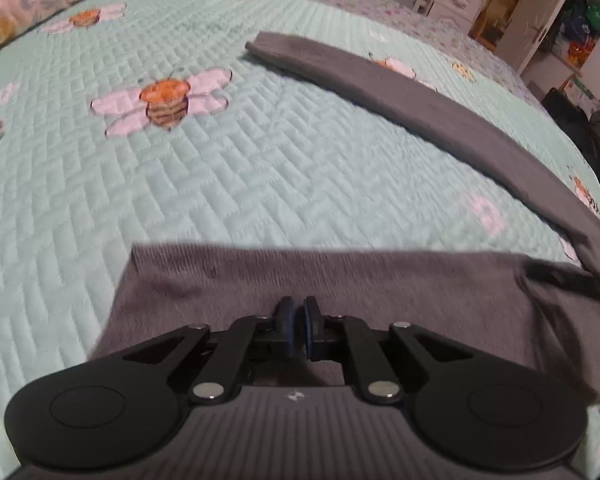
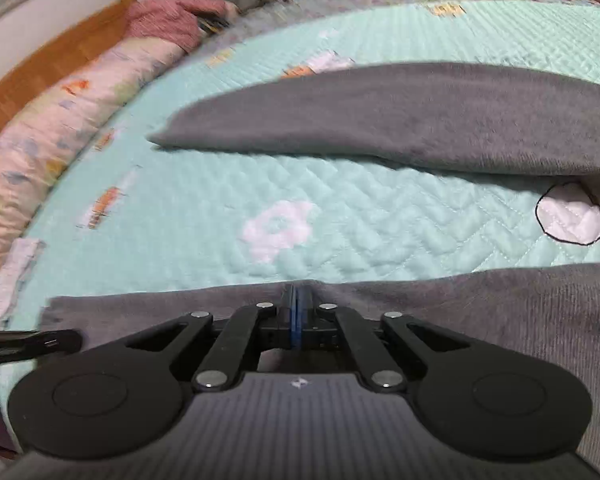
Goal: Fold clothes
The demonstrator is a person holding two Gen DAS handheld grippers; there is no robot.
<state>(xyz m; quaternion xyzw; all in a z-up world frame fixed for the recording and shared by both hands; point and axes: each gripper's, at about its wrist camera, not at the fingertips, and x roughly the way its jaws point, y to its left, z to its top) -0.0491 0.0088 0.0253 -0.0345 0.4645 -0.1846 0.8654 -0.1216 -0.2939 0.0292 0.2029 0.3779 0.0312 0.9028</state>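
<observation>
Headboard (image 2: 40, 60) shows only beside right tool (image 2: 296, 304).

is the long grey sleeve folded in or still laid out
Laid out: the long grey fabric sleeve stretches flat across the mint quilted bedspread, not folded in.

Grey garment (image 1: 340, 280) is looking like soft, matt, finely ribbed knit cloth. Bedspread (image 1: 180, 184) is showing quilted, slightly sheeny mint fabric; at ten o'clock in the right view, headboard (image 2: 52, 64) is reading as smooth wood. Left gripper (image 1: 299, 314) is showing matt black plastic, shiny metal rivets.
</observation>
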